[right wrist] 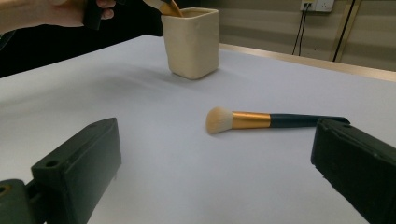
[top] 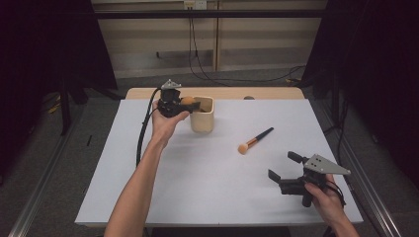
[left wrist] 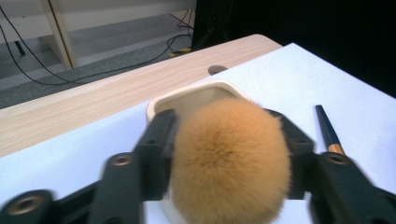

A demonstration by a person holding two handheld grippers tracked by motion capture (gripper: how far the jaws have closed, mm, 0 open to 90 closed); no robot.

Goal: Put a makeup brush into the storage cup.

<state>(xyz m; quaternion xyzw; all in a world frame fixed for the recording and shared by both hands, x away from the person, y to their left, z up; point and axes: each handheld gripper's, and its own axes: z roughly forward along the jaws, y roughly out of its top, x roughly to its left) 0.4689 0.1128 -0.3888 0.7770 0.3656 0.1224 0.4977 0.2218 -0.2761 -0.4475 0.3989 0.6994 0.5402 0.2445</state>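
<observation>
Cream-coloured cup (top: 202, 115) stands at the far side of the white tabletop (top: 197, 187); the left gripper (top: 190, 102) hovers at its rim, fingers (left wrist: 156, 140) parted either side of a fluffy orange brush head (left wrist: 229, 161), contact too blurred to judge; a second brush (top: 254, 140) lies flat mid-tabletop; the right gripper (top: 282, 170), near the front edge, points at it, fingers wide apart and empty.

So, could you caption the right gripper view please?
Open right gripper facing a makeup brush lying before the cream cup.
</observation>
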